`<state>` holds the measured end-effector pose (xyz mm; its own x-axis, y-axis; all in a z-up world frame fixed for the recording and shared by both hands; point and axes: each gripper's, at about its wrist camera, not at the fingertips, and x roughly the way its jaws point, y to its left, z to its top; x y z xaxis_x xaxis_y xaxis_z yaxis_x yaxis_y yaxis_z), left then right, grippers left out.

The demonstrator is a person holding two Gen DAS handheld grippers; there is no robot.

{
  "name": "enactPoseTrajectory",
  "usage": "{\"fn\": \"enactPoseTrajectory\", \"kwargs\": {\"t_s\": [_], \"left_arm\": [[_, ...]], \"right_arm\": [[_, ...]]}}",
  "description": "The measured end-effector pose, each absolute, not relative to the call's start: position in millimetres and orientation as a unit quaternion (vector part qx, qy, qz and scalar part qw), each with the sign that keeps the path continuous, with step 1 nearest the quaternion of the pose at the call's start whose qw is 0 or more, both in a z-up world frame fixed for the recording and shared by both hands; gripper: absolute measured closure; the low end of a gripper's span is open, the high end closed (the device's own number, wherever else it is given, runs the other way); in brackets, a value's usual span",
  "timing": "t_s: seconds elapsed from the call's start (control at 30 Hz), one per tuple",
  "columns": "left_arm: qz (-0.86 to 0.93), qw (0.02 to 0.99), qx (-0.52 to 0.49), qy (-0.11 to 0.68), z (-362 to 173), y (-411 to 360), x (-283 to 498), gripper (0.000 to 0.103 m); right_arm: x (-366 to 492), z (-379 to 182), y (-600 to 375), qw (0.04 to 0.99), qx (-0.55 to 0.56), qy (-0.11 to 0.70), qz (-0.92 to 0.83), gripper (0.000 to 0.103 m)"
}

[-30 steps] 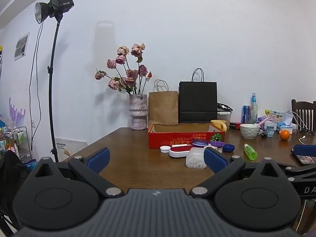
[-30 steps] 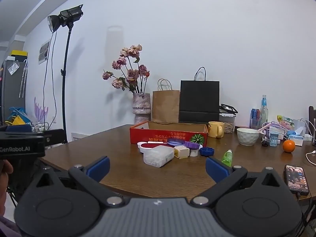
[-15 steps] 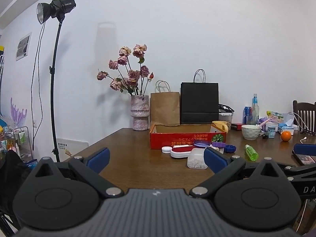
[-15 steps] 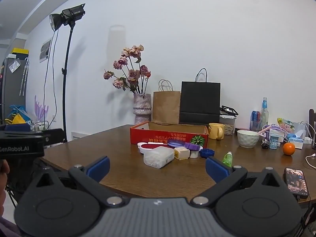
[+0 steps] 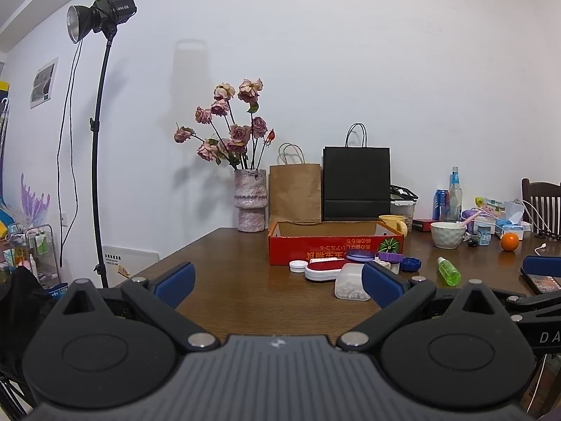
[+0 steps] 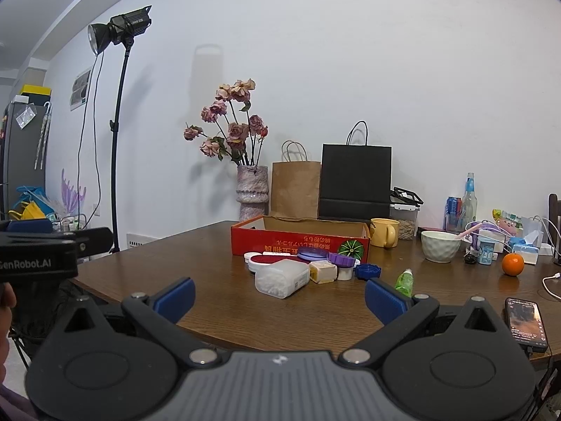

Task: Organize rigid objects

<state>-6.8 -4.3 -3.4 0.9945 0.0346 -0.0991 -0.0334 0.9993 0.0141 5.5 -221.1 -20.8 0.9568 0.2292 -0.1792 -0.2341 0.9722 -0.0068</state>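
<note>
Both grippers have crept slightly nearer the table [image 6: 217, 312] over the last second, so the clutter looks a little larger in each view; nothing on the wood has shifted. The left gripper [image 5: 277, 282] and right gripper [image 6: 278, 293] both stand with fingers spread wide and empty, short of the table's near edge.

Ahead of them the clear tub [image 6: 282, 278] lies on its side, its long axis running left-near to right-far across the right gripper's line, just in front of the red box [image 6: 298, 242]. From the left view the tub [image 5: 350, 282] sits off toward the right finger, so the right gripper seems the better placed.

Count: one tub, one red-and-white case [image 5: 324, 269], one yellow cube [image 6: 322, 271], one white cap [image 5: 298, 266], two purple lids, one blue cap [image 6: 367, 271], one green bottle [image 6: 404, 281].
</note>
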Motion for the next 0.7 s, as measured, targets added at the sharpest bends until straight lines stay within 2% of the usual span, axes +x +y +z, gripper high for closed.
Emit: {"fn": "enactPoseTrajectory", "kwargs": {"t_s": [0.7], "left_arm": [[0.021,0.998,0.006,0.051,-3.5,-4.2,-7.5,0.0]], "right_arm": [[5.1,-21.0,-222.2,0.989,-0.016,0.089,0.115,0.0]]}}
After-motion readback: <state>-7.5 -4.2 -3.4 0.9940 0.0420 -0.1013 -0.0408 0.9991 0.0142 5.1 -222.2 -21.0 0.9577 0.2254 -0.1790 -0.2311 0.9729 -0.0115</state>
